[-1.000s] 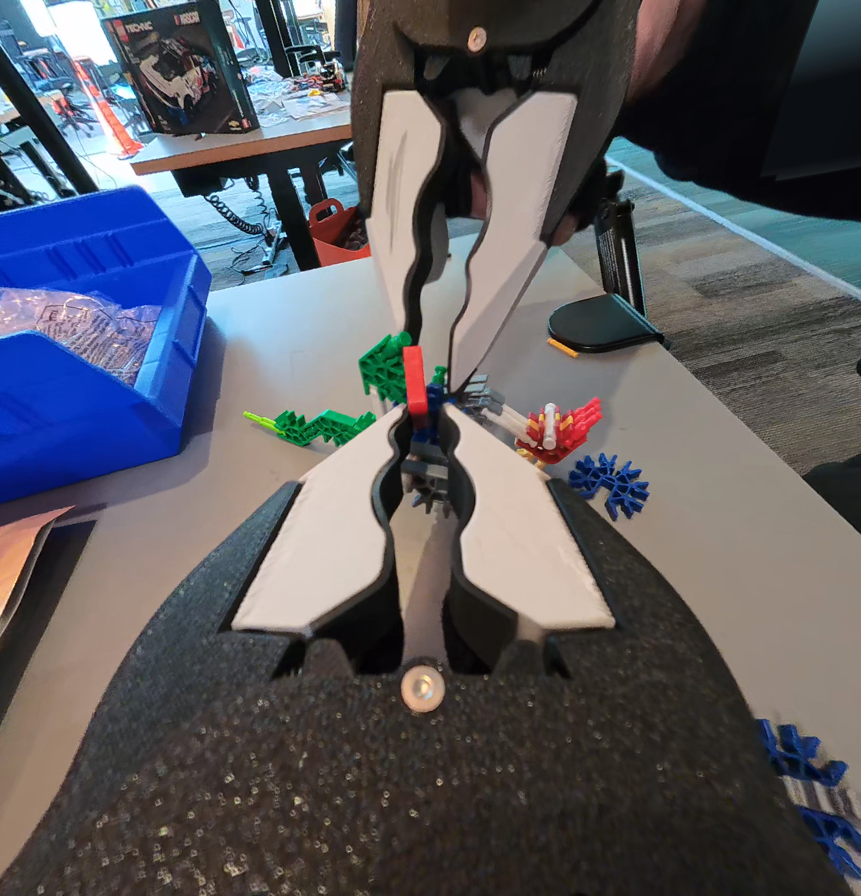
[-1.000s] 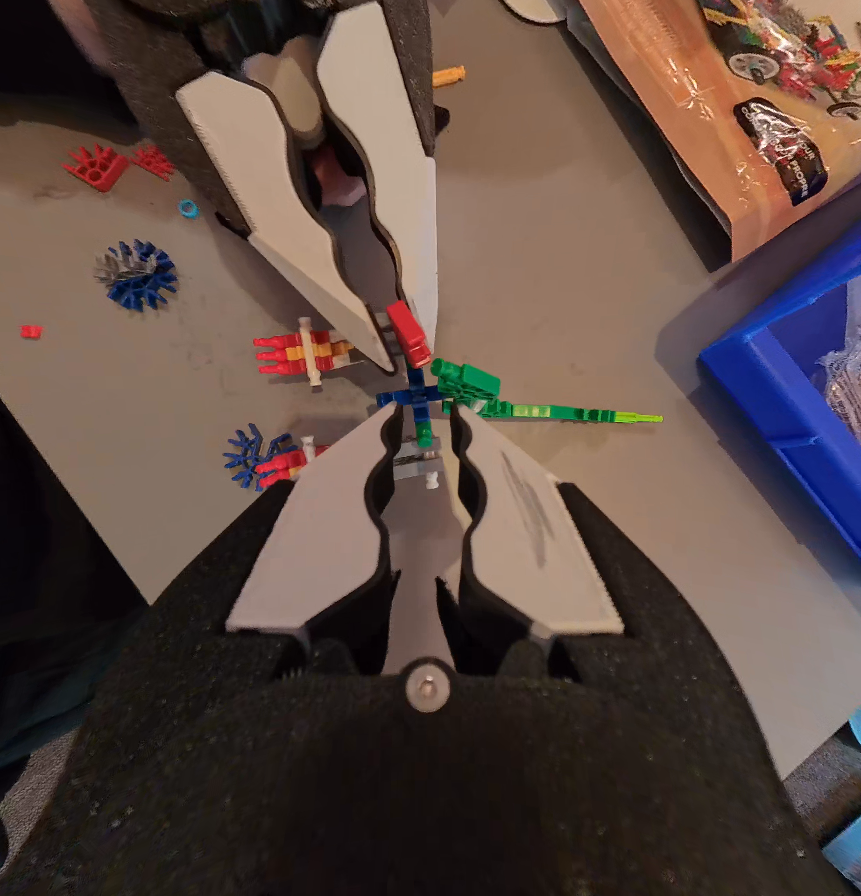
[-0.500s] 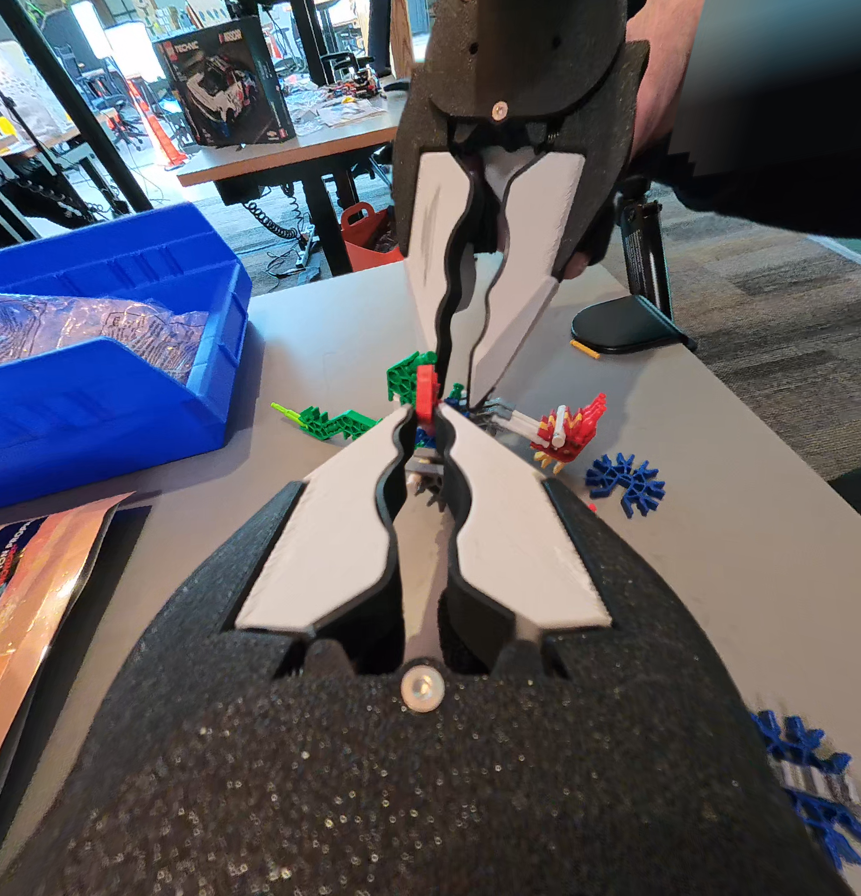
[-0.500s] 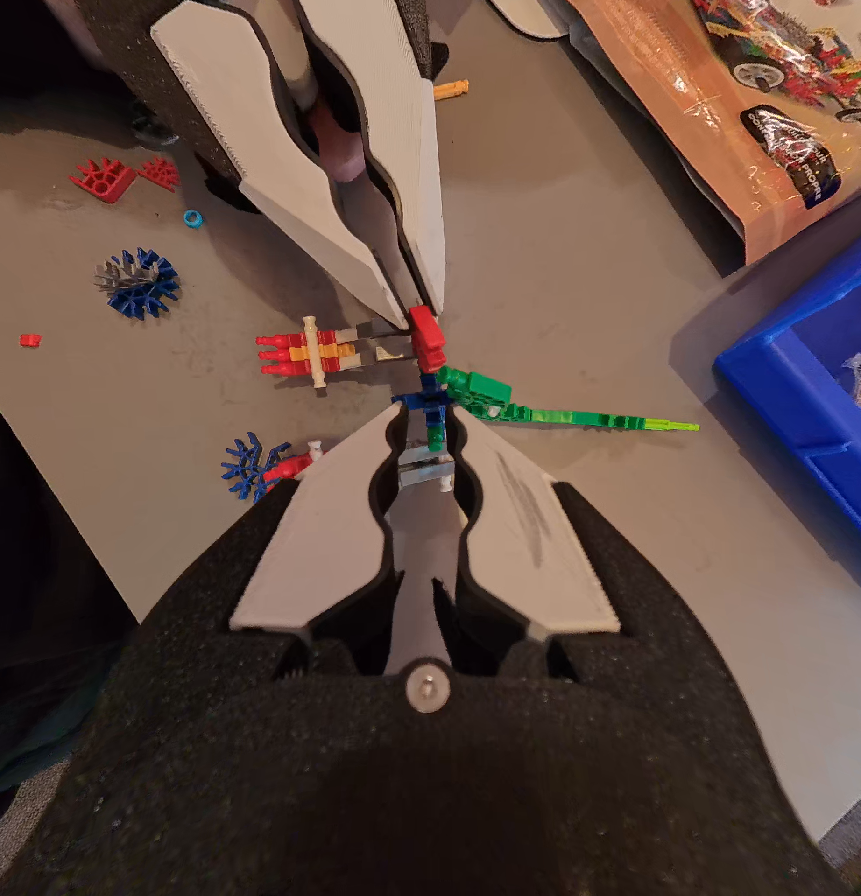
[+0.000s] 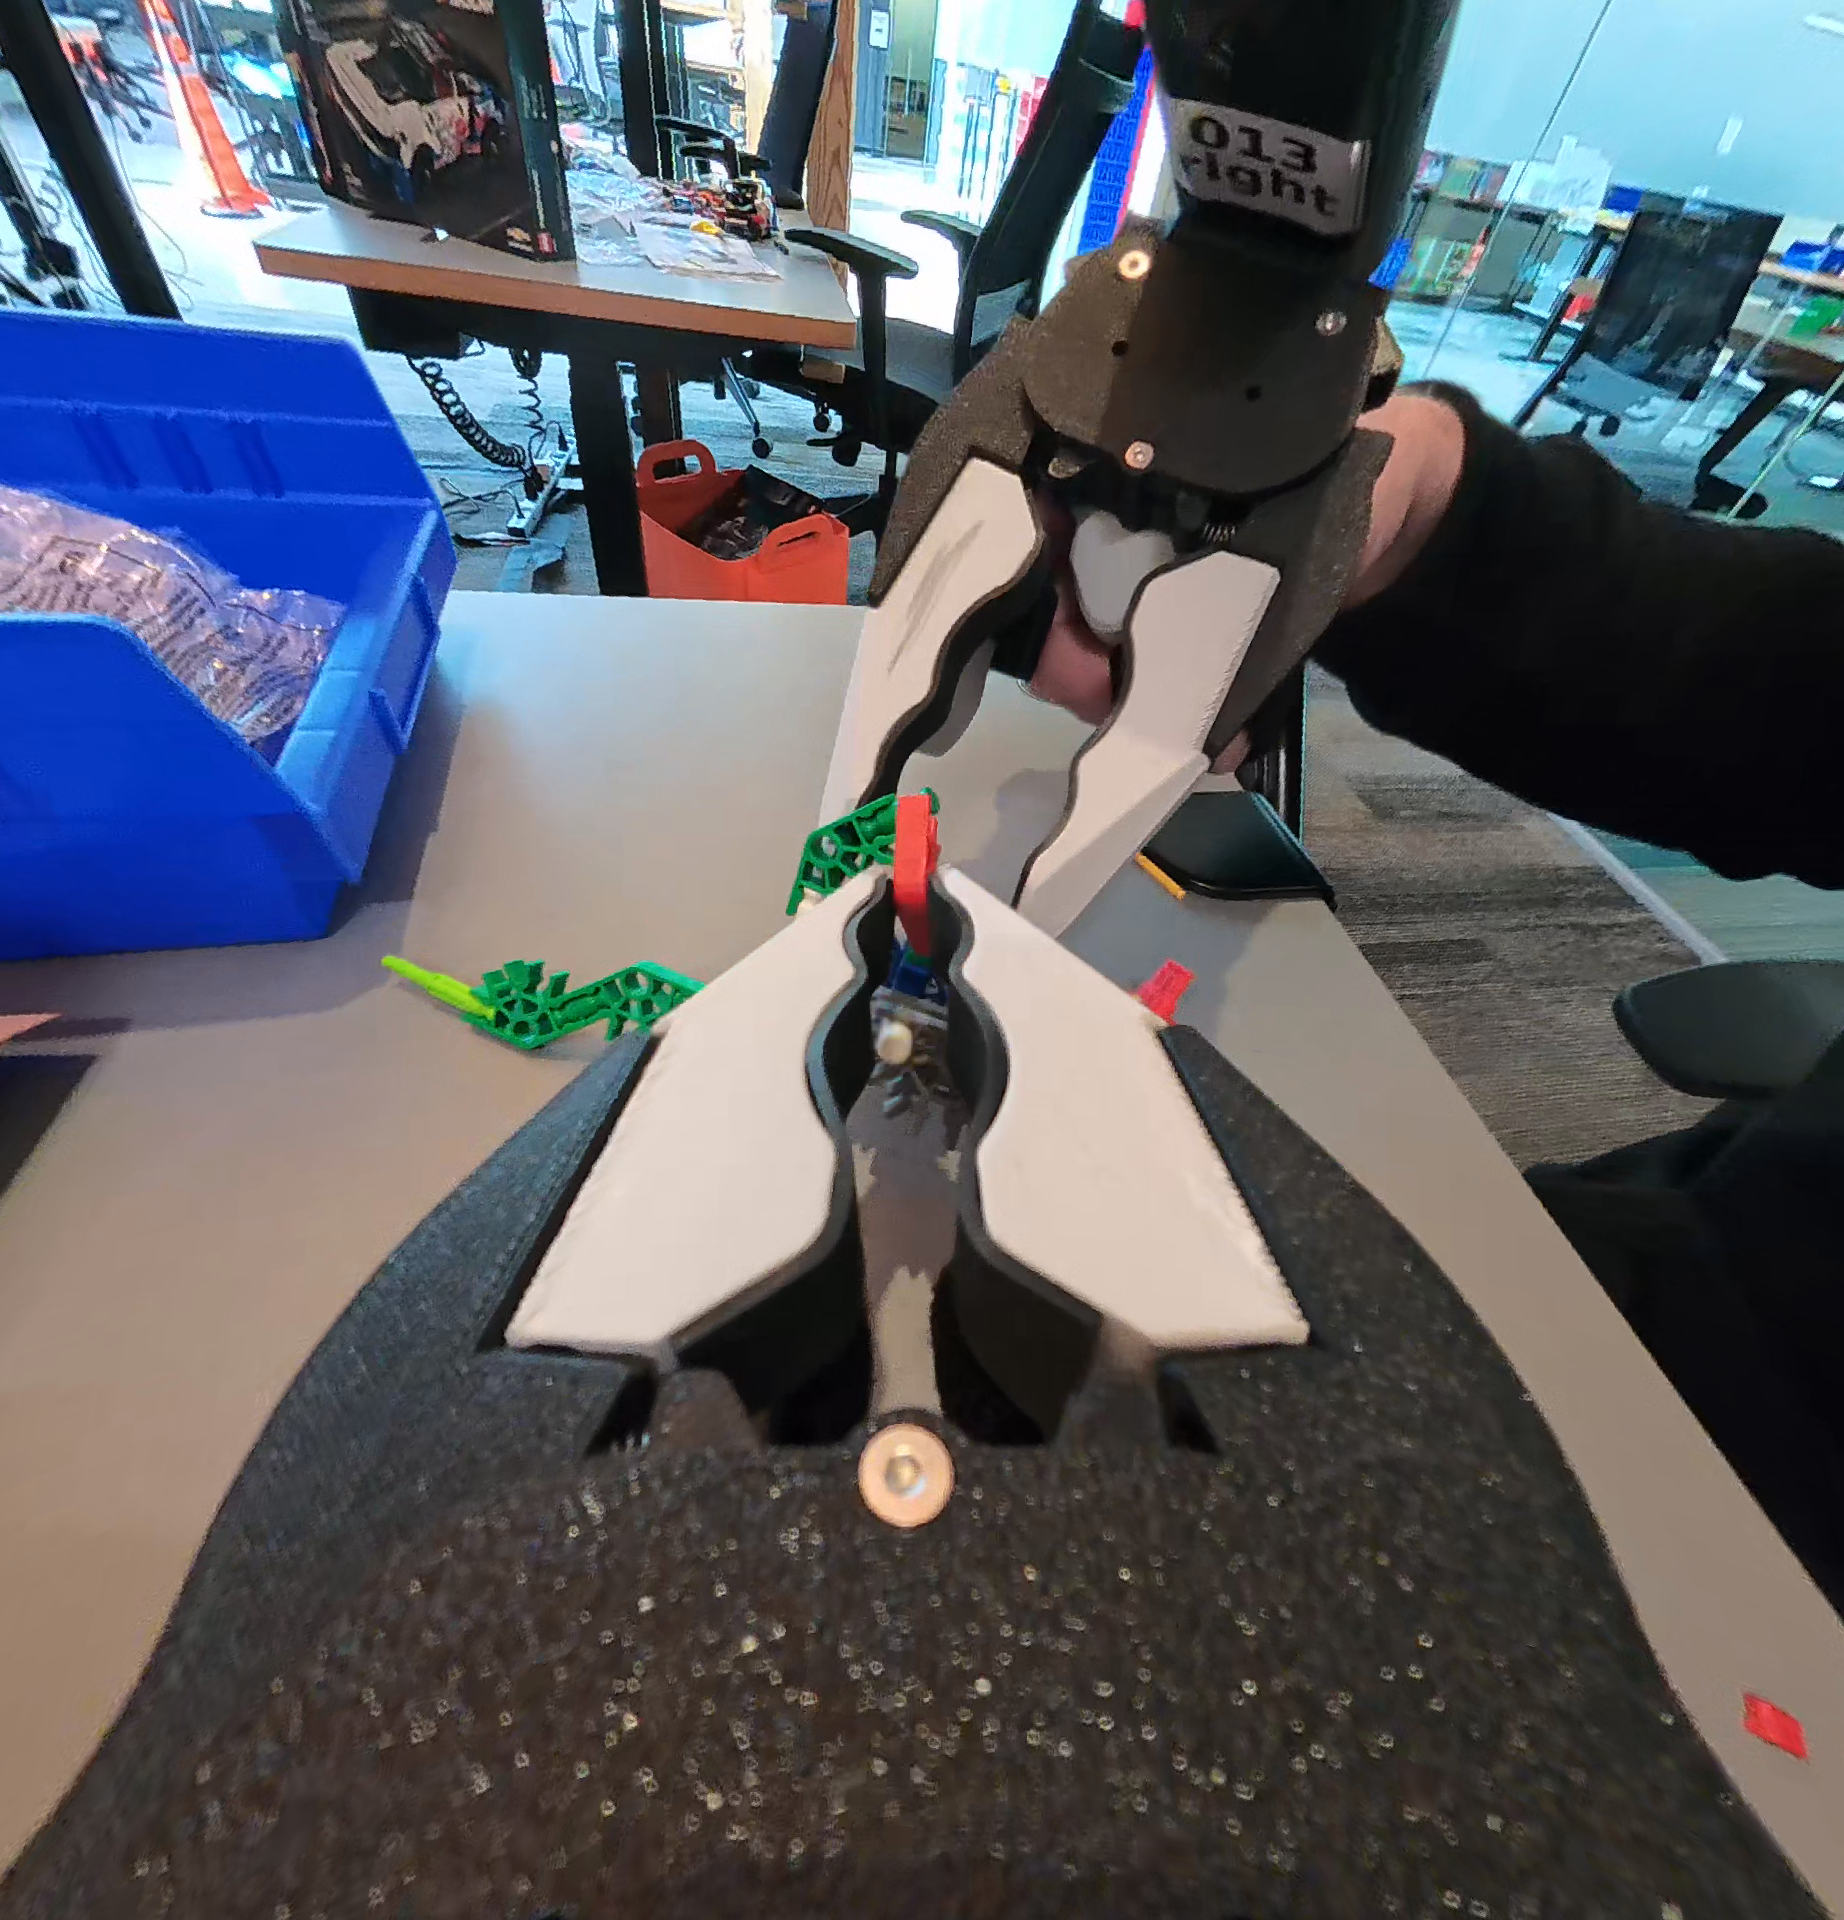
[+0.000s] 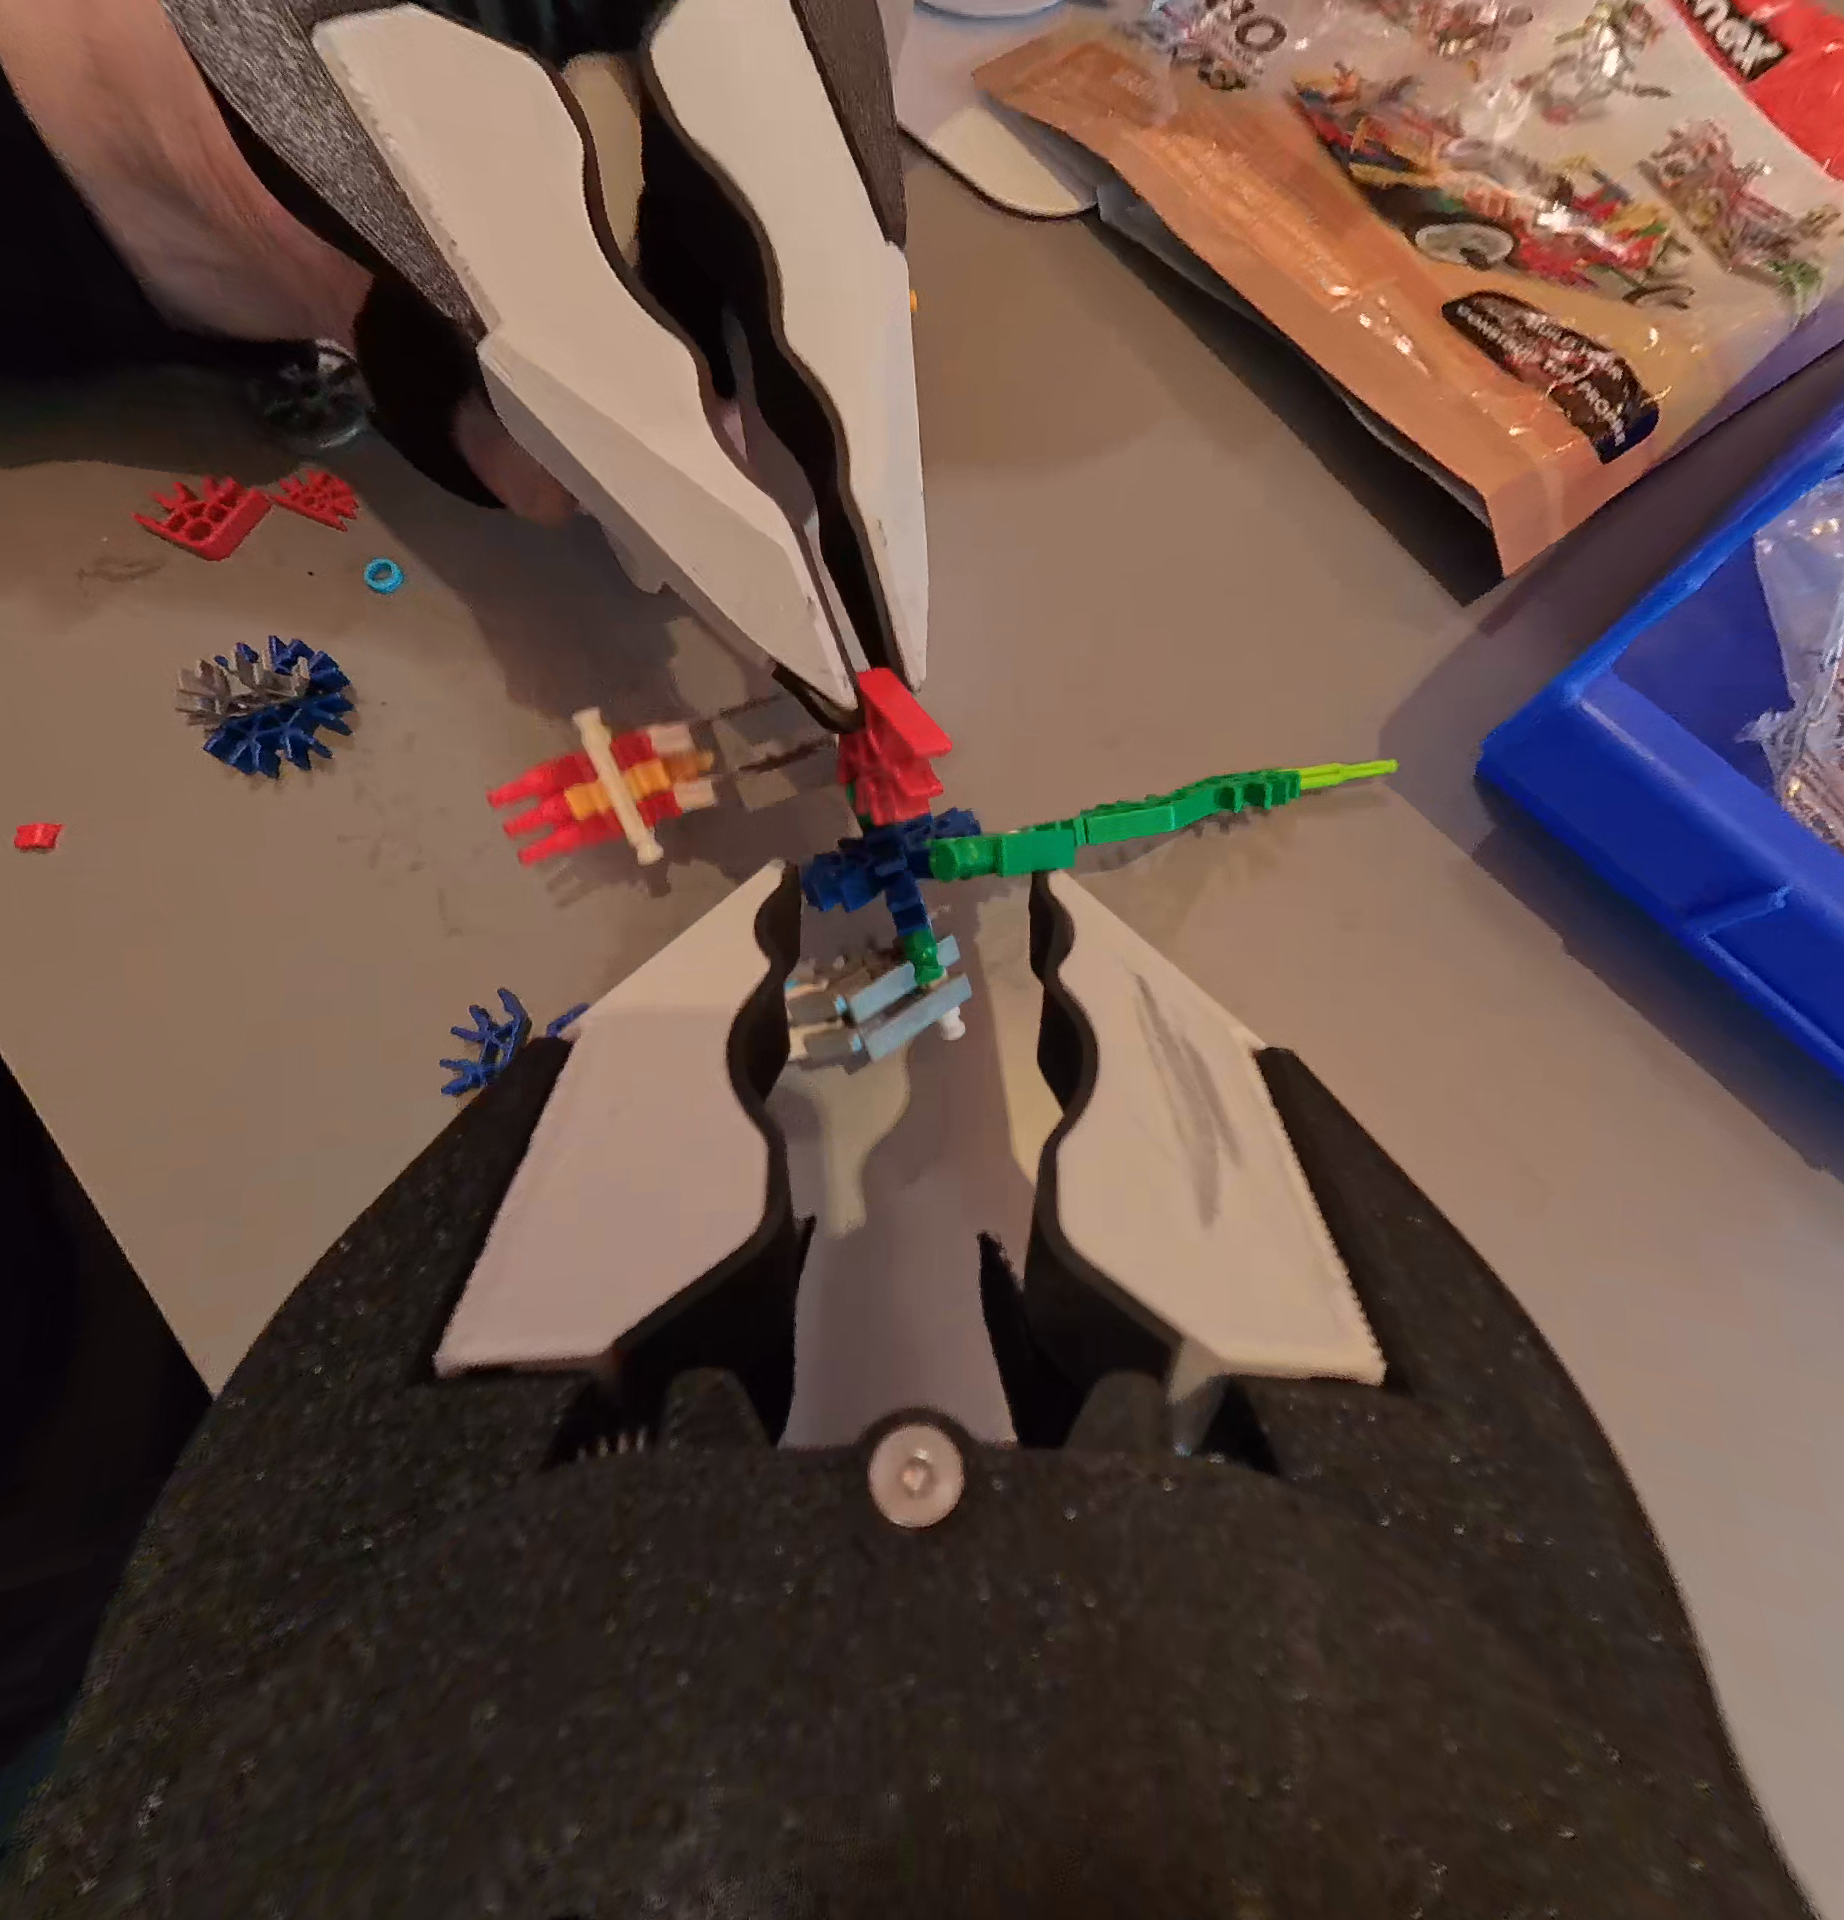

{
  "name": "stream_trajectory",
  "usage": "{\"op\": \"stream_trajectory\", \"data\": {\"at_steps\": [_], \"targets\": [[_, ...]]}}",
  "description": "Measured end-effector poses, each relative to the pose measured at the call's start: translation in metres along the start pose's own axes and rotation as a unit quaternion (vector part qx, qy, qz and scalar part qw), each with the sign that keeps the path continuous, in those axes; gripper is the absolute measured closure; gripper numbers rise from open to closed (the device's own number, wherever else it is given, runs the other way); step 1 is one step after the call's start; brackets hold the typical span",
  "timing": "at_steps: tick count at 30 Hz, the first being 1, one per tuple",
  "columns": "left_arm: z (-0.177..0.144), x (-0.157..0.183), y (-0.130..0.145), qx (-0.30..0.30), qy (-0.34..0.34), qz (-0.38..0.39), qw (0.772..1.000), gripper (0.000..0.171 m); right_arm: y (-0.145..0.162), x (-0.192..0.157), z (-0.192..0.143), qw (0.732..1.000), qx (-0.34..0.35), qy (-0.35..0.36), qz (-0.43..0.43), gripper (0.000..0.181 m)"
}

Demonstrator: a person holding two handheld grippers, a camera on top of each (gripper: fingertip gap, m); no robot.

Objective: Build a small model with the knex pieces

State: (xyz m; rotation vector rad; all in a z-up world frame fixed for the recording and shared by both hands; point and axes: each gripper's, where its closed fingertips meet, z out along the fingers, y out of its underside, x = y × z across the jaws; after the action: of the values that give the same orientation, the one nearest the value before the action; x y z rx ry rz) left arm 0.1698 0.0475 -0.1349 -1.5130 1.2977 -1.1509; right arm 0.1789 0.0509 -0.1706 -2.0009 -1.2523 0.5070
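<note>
Two jaws that half a second ago stood close about the pale blue and grey block now stand well apart: the right gripper has let go. The block sits between its fingers, clear of the one nearer the bin; whether the other still brushes it I cannot tell. By my reading, the toy assembly now hangs on the left gripper alone, whose tips remain pinched on the red connector, just above the blue hub.

From that hub the green chain trails across the table toward the blue bin at the table's edge.

Only the right wrist view shows the block whole, the red and yellow piece lying just beside the hub, and the blue and grey connectors nearer the opposite edge. The left wrist view hides these behind its own fingers, but shows the right gripper's spread from the front and the crumpled plastic in the bin.
</note>
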Motion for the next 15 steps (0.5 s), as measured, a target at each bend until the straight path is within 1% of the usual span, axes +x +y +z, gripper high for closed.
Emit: {"op": "stream_trajectory", "data": {"at_steps": [3, 5, 11, 15], "targets": [[0.001, -0.001, 0.0, 0.003, 0.008, -0.03, 1.0, 0.167, -0.005, 0.002, 0.004, 1.0, 0.021, 0.008, -0.003, 0.143], [0.002, 0.0, -0.001, 0.007, 0.013, -0.043, 0.999, 0.167, -0.004, 0.003, 0.006, 0.999, 0.023, 0.018, -0.016, 0.149], [-0.004, -0.004, -0.004, 0.019, 0.007, -0.062, 0.998, 0.167, -0.003, 0.005, 0.001, 0.998, 0.039, 0.04, -0.012, 0.148], [-0.01, -0.008, 0.002, 0.002, -0.027, -0.043, 0.999, 0.167, 0.0, 0.0, 0.001, 0.998, 0.043, 0.037, -0.014, 0.148]]}}
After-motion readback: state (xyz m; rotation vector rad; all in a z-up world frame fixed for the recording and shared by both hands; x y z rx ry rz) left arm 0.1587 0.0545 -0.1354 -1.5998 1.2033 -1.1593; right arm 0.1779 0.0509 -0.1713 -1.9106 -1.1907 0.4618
